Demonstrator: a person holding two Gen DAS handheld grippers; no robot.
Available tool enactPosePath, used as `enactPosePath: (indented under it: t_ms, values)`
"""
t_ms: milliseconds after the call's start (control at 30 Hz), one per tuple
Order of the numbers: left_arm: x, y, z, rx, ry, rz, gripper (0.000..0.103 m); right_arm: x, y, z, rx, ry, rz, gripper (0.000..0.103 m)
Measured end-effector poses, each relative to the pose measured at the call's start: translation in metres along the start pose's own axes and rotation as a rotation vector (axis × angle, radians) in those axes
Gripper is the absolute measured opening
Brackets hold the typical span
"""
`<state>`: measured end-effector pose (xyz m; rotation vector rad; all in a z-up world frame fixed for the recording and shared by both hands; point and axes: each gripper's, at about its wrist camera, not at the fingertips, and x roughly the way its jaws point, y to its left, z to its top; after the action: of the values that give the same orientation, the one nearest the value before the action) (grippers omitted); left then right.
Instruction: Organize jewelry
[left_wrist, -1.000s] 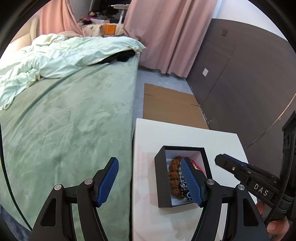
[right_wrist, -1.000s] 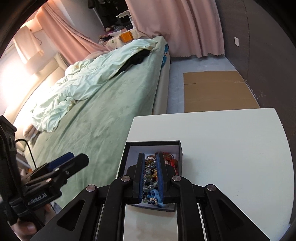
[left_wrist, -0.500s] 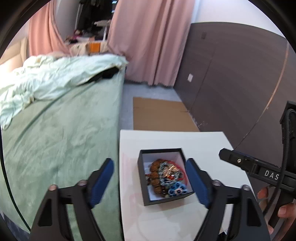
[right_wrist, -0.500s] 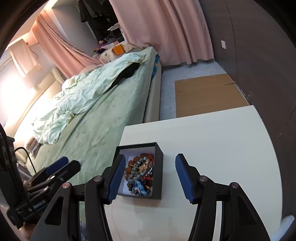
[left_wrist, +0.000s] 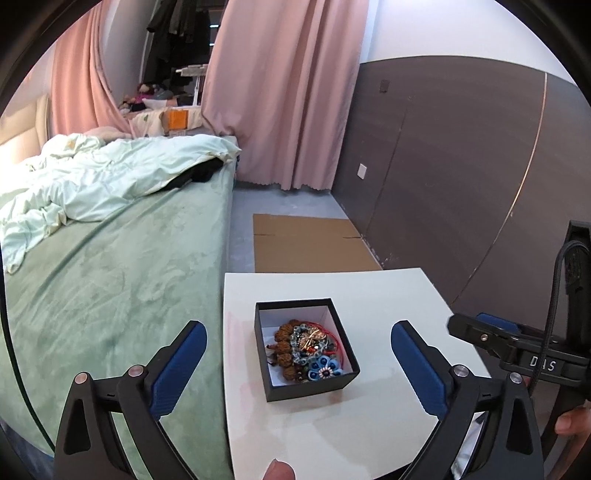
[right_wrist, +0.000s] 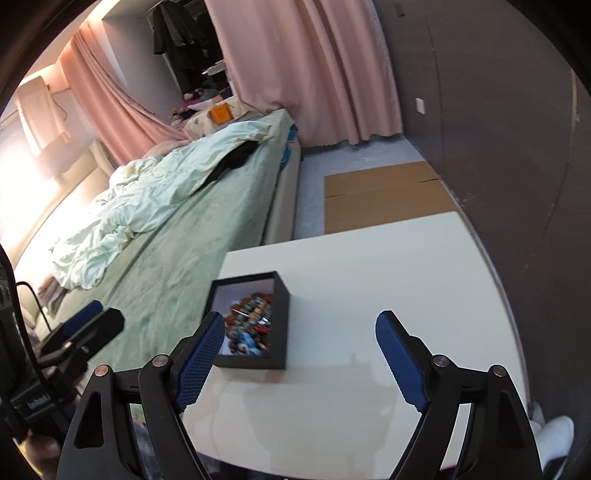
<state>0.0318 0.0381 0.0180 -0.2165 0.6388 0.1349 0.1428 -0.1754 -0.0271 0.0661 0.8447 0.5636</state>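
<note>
Both the left gripper (left_wrist: 298, 363) and the right gripper (right_wrist: 300, 345) are opening wide, holding nothing. The jewelry (left_wrist: 309, 350) lies heaped in the black box (left_wrist: 308, 387), centre frame on the white table (left_wrist: 369, 295); the sorting looks finished.

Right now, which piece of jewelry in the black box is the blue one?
The flower-shaped blue piece, at the box's near corner. The brown bead bracelet lies along the left wall, and the red cord curls behind it.
</note>
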Motion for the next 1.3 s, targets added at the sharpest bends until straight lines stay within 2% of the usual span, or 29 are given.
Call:
enactPosePath:
  t_ms: [167,333,633,733,1300]
  values:
    - [-0.008,-0.008,-0.008,0.040,-0.003,0.011,0.101,-0.016,-0.009,-0.011,-0.006,-0.015,-0.027,0.084]
    - [-0.016,-0.017,-0.015,0.072,-0.016,0.013,0.102,-0.034,-0.025,-0.025,0.050,-0.041,-0.022,0.084]
    - [-0.024,-0.043,-0.023,0.122,-0.046,-0.034,0.102,-0.051,-0.031,-0.035,0.025,-0.049,-0.037,0.084]
    - [-0.024,-0.045,-0.024,0.113,-0.046,-0.047,0.102,-0.052,-0.033,-0.034,0.011,-0.051,-0.065,0.084]
    - [-0.025,-0.037,-0.019,0.086,-0.060,-0.030,0.102,-0.052,-0.028,-0.031,-0.040,-0.047,-0.077,0.084]
